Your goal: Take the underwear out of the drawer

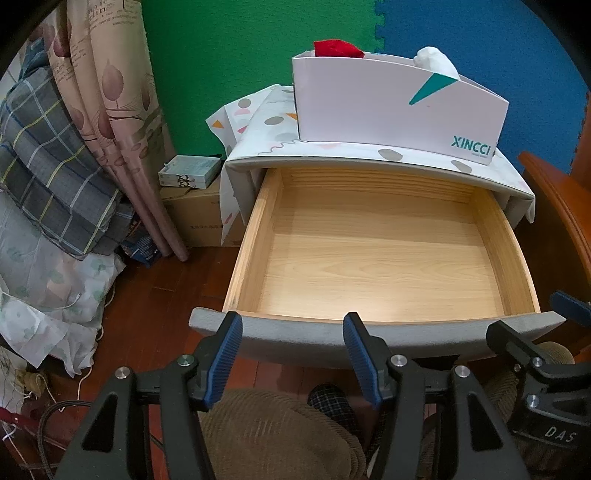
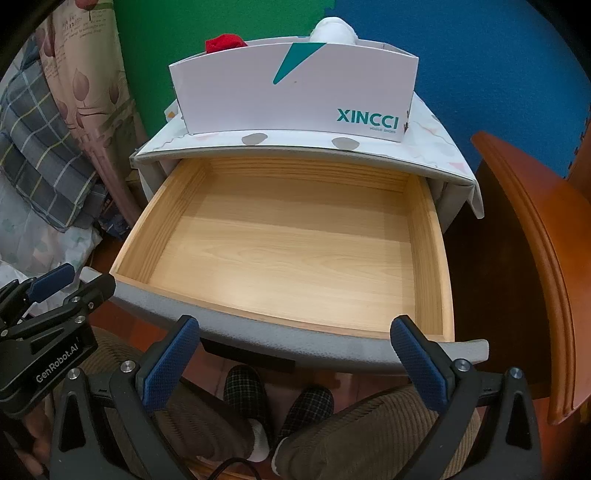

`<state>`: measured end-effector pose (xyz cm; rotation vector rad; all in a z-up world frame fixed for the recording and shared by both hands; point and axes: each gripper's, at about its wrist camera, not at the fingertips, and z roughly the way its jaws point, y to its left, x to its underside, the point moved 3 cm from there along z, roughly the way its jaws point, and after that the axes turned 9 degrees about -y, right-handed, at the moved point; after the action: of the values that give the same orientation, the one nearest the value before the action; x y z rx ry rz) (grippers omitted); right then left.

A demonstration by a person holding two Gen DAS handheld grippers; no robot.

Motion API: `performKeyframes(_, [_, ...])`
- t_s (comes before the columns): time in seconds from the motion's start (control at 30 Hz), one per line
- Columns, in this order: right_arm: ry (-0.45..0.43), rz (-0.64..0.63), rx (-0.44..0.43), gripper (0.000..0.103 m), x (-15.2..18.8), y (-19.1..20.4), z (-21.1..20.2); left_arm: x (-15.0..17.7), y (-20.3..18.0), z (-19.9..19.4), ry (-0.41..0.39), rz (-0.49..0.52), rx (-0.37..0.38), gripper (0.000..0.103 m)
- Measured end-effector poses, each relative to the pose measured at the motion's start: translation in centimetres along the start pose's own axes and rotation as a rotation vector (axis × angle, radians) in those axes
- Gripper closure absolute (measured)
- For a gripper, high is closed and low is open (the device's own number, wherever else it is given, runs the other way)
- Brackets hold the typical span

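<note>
The drawer (image 1: 384, 254) stands pulled out – bare wood inside. Red underwear (image 1: 338, 48) and white underwear (image 1: 436, 61) sit in the box (image 1: 391, 107) above it. Left gripper (image 1: 293, 354) and right gripper (image 2: 295, 354) hover at the drawer's front – both gaping, holding nothing.

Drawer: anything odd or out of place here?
The drawer stands pulled out and bare: no underwear in it in either view. A red cloth and a white cloth poke out of the white box on top. Nothing spilled or damaged.
</note>
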<state>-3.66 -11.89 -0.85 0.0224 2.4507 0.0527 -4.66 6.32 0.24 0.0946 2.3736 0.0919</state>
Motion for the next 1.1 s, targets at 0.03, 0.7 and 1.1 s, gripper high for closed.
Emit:
performKeyframes(0.03, [0.001, 0.0, -0.001, 0.0, 0.02, -0.02, 0.02, -0.05, 0.03, 0.03, 0.0, -0.002, 0.0, 0.045])
performKeyframes(0.7, [0.007, -0.001, -0.002, 0.0, 0.16, 0.16, 0.1, 0.07, 0.18, -0.09, -0.006, 0.009, 0.001, 0.045])
performKeyframes(1.1, [0.013, -0.003, 0.002, 0.0, 0.34, 0.37, 0.29, 0.14, 0.11, -0.26, -0.018, 0.015, 0.008, 0.045])
